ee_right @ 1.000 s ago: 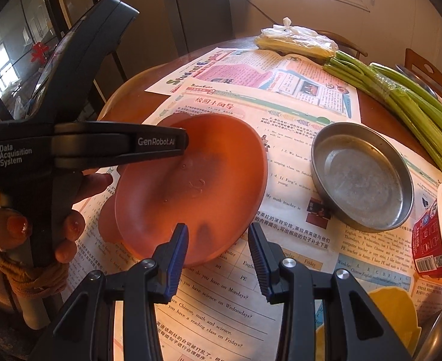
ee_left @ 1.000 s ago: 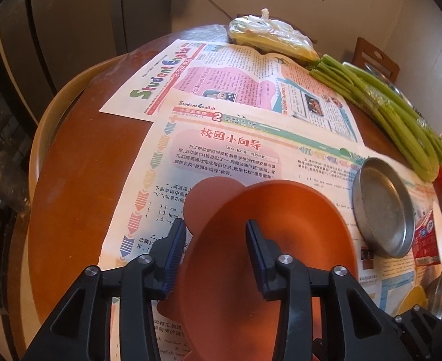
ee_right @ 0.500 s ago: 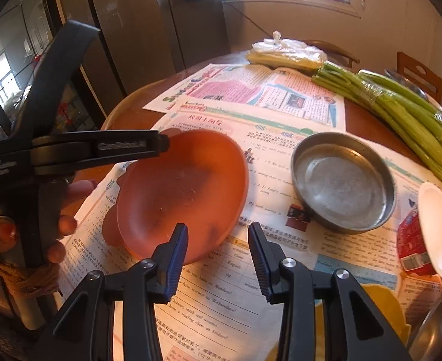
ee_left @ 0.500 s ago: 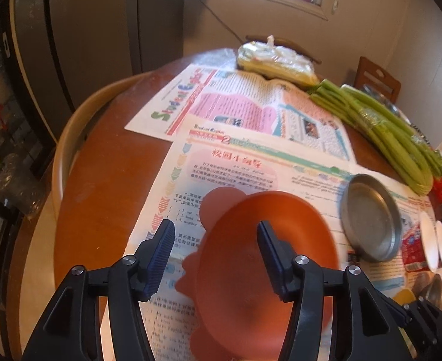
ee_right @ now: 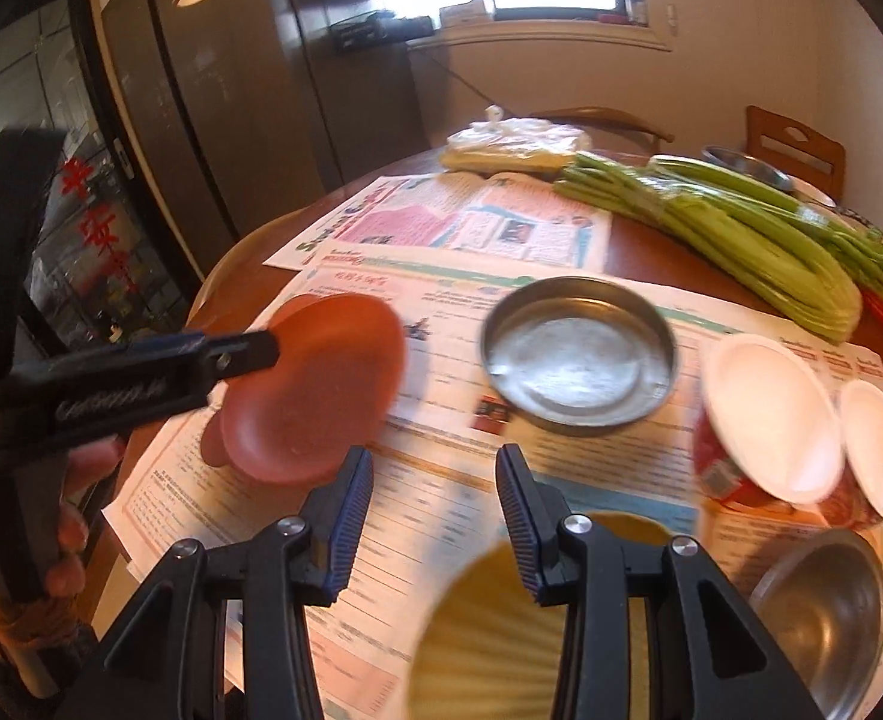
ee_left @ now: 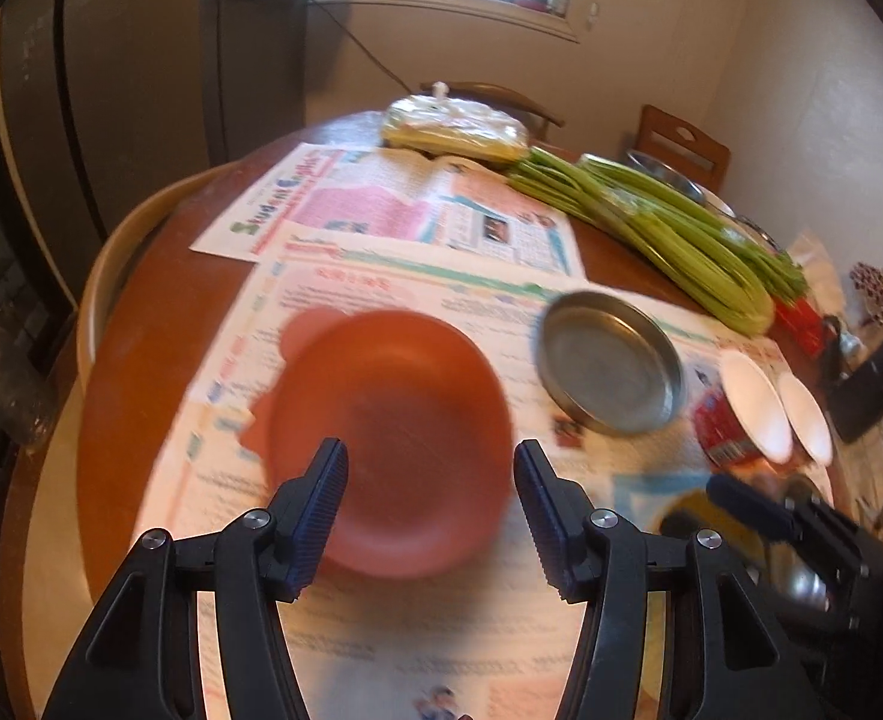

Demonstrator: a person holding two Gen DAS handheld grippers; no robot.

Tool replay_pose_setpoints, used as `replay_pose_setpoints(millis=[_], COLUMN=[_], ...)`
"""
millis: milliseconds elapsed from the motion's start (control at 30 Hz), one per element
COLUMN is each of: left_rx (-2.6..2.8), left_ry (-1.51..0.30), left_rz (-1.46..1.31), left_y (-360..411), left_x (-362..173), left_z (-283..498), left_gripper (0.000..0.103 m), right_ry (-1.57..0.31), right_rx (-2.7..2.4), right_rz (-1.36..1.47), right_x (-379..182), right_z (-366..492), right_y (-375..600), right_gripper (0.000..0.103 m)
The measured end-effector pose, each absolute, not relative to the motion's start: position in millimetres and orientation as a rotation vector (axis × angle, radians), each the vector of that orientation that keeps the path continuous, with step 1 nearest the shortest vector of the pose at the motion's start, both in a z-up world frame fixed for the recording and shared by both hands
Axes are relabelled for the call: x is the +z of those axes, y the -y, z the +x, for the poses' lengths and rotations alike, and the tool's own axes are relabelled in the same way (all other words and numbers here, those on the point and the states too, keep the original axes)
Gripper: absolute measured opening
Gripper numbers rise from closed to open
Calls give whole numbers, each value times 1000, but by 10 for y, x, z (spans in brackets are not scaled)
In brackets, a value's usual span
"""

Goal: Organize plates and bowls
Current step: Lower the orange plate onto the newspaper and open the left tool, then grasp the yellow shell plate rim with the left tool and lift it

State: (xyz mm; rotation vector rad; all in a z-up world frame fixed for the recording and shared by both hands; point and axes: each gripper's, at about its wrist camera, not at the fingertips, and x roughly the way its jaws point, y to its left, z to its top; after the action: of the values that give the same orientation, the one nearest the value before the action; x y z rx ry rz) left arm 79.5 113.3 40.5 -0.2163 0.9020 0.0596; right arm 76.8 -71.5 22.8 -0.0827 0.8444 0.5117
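An orange plate (ee_left: 393, 420) with small ear-shaped lugs lies on the newspaper (ee_left: 381, 276). My left gripper (ee_left: 432, 450) hovers over its near rim, open, and its pads touch nothing. In the right wrist view the orange plate (ee_right: 321, 384) shows at left, with the left gripper (ee_right: 249, 354) held by a hand beside it. A round metal plate (ee_right: 579, 360) sits to its right. My right gripper (ee_right: 435, 462) is open and empty above a yellow ribbed plate (ee_right: 501, 630). Two bowls (ee_right: 771, 420), white inside and red outside, lean at the right.
A metal bowl (ee_right: 825, 606) sits at the near right. Celery stalks (ee_right: 741, 240) and a plastic bag (ee_right: 513, 147) lie at the far side of the round brown table (ee_left: 141, 360). Wooden chairs (ee_right: 795, 144) stand behind it, tall cabinets to the left.
The left jaws widened and came off the orange plate's rim. Both grippers drew back and rose, so more of the table shows. The plate stays on the newspaper.
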Motion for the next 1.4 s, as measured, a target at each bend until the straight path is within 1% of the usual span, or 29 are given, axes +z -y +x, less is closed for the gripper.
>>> replay_pose_setpoints(millis=[167, 500, 700, 833, 1133, 1400], left_rx=[23, 12, 10, 0, -21, 18], left_ry=[-923, -1011, -1051, -1078, -1106, -1105], left_rz=[-202, -236, -279, -258, -238, -160], left_y=[-830, -404, -241, -75, 186, 359], left_x=[339, 13, -152, -235, -288, -313], left_z=[637, 474, 362, 330, 310, 326], left_gripper=[59, 59, 59, 59, 59, 59], right_ry=[-839, -853, -895, -919, -912, -919], right_rx=[478, 467, 529, 560, 540, 539], right_rz=[-89, -160, -228, -274, -377, -435], right_x=[244, 163, 50, -33, -111, -179], right_z=[738, 734, 802, 863, 929, 962], right_y=[1045, 1485, 1488, 1442, 1385, 1345], right_gripper=[43, 43, 43, 43, 43, 43])
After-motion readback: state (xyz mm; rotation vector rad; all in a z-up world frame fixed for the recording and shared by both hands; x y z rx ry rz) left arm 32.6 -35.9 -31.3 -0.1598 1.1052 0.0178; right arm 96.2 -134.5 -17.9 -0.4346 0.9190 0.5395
